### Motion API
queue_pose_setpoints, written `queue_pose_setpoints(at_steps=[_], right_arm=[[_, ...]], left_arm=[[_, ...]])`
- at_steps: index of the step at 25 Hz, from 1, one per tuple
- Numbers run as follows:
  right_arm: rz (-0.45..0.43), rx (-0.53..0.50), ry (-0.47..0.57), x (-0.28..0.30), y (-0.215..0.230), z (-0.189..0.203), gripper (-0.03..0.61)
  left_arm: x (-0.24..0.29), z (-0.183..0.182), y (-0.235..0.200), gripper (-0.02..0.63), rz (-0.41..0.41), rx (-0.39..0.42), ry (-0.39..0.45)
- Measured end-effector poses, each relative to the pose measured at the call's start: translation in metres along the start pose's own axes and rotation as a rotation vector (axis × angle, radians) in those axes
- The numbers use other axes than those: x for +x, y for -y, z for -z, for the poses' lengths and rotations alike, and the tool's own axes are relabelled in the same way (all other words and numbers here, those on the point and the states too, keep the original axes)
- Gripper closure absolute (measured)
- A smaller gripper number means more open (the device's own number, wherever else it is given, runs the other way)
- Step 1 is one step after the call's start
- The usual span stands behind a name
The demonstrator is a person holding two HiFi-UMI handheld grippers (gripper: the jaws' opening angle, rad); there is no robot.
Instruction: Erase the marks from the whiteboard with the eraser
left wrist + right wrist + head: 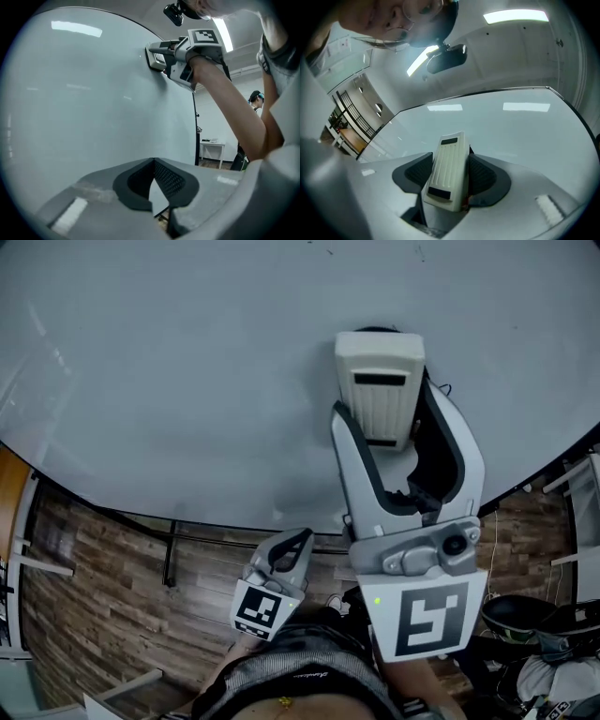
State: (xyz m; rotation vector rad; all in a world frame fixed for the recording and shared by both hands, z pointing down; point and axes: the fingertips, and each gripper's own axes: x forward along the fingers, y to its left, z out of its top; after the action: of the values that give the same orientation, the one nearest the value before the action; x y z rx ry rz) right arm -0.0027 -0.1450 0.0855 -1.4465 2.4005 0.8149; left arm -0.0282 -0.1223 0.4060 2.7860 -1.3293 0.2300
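The whiteboard (169,371) fills the upper head view, and no marks show on the part I see. A white ribbed eraser (379,382) is pressed flat against it, with my right gripper (394,423) shut on it. In the right gripper view the eraser (449,159) sits between the dark pads (485,176), and the board (520,126) lies beyond. My left gripper (296,540) hangs low near my body, away from the board, shut and empty. In the left gripper view its pads (164,180) meet. That view also shows the eraser (155,57) on the board (84,103).
Below the board's lower edge lies a wooden floor (94,606), with a black stand leg (170,554). Dark gear (525,615) sits at the right. Far behind stand a small white table (212,144) and another person (256,99).
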Motion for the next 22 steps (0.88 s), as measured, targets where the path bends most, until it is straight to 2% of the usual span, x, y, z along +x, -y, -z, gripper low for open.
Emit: queue_pose_setpoints(at_steps=[4, 7, 10, 13, 16, 19, 22], right_arm=[[0.029, -0.110, -0.034, 0.008, -0.007, -0.013, 0.327], [0.020, -0.140, -0.036, 0.002, -0.004, -0.010, 0.327], [0.034, -0.119, -0.038, -0.015, 0.018, -0.010, 0.327], [0.100, -0.091, -0.044, -0.047, 0.056, -0.008, 0.327], [0.160, -0.020, -0.051, -0.057, 0.086, 0.015, 0.327], [0.179, 0.017, -0.053, -0.051, 0.096, 0.031, 0.328], [0.208, 0.004, -0.043, -0.052, 0.089, 0.027, 0.331]], left_arm=[[0.002, -0.001, 0.000, 0.614, 0.022, 0.001, 0.004], [0.010, -0.003, 0.007, 0.614, 0.046, 0.012, 0.006], [0.017, -0.007, 0.026, 0.614, 0.069, 0.022, 0.005], [0.022, -0.011, 0.047, 0.614, 0.097, 0.036, 0.004], [0.034, -0.006, 0.043, 0.614, 0.119, 0.036, -0.004], [0.044, 0.001, 0.034, 0.614, 0.130, 0.030, -0.015], [0.039, 0.003, 0.038, 0.614, 0.136, 0.025, -0.023]])
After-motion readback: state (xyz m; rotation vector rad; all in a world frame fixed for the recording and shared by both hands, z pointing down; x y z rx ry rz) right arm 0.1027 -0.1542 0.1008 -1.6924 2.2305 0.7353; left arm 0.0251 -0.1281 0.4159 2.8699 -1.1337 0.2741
